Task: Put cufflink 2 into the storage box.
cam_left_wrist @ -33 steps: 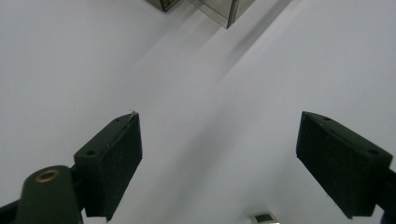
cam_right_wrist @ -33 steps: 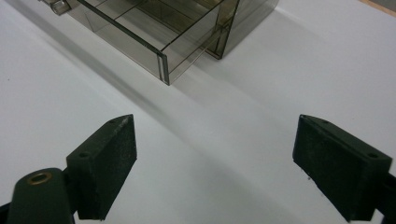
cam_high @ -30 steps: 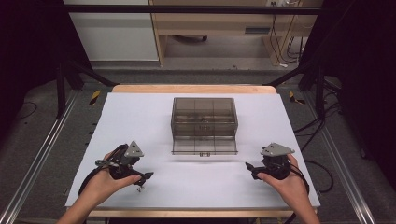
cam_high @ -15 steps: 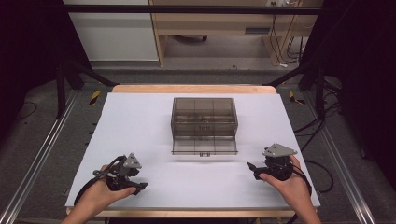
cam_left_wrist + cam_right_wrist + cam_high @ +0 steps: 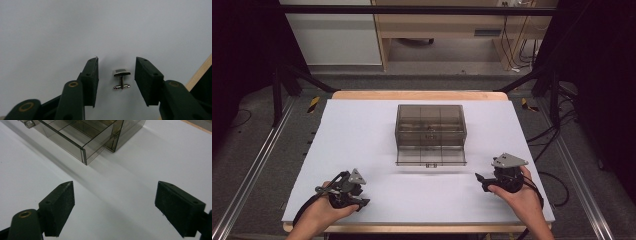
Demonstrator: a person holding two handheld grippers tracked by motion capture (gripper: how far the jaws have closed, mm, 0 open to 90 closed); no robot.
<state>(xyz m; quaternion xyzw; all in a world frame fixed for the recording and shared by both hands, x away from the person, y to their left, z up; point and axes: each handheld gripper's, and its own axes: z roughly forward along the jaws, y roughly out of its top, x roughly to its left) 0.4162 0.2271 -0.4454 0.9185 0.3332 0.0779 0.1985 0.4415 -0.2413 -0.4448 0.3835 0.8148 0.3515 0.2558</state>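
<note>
Smoky plastic box sits mid-table from above, its drawer pulled out; both grippers wait near the front edge. Along the left gripper, a cufflink lies between jaws that have just been closing, not yet touching it. The right gripper gapes wide, empty. Picking up and stowing remain.
</note>
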